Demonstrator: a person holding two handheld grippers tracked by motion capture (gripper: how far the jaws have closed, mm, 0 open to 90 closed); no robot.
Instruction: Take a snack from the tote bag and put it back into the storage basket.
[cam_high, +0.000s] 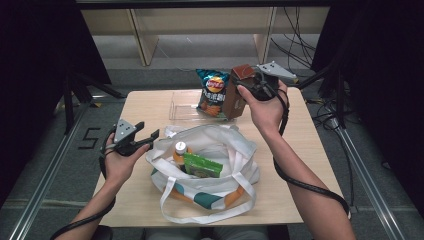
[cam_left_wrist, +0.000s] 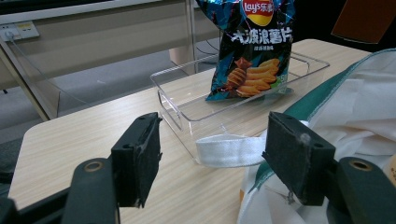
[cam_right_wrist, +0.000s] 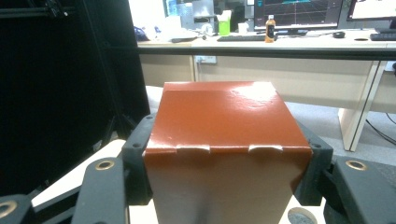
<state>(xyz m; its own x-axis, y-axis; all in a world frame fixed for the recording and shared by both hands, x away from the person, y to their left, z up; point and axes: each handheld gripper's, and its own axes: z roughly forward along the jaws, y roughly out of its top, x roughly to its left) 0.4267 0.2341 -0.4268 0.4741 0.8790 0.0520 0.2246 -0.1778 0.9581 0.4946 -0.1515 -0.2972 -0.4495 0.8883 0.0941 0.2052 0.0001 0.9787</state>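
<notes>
My right gripper (cam_high: 248, 82) is shut on a brown carton (cam_high: 235, 92) with a reddish top (cam_right_wrist: 224, 116), held above the right end of the clear plastic tray (cam_high: 182, 111). A blue chip bag (cam_high: 213, 91) stands upright in that tray (cam_left_wrist: 187, 116); the chip bag (cam_left_wrist: 254, 46) faces the left gripper view. My left gripper (cam_high: 148, 131) is open with nothing between its jaws, at the left rim of the white tote bag (cam_high: 220, 150). The left gripper (cam_left_wrist: 215, 154) points over a white bag handle (cam_left_wrist: 229, 151). Inside the tote lie a bottle with a white cap (cam_high: 180, 150) and a green packet (cam_high: 202, 165).
The wooden table (cam_high: 145, 107) has bare surface at its left and right sides. The tote's long white straps (cam_high: 205, 212) trail toward the front edge. Black cables hang from both grippers. Desks and monitors (cam_right_wrist: 299, 11) stand beyond the table.
</notes>
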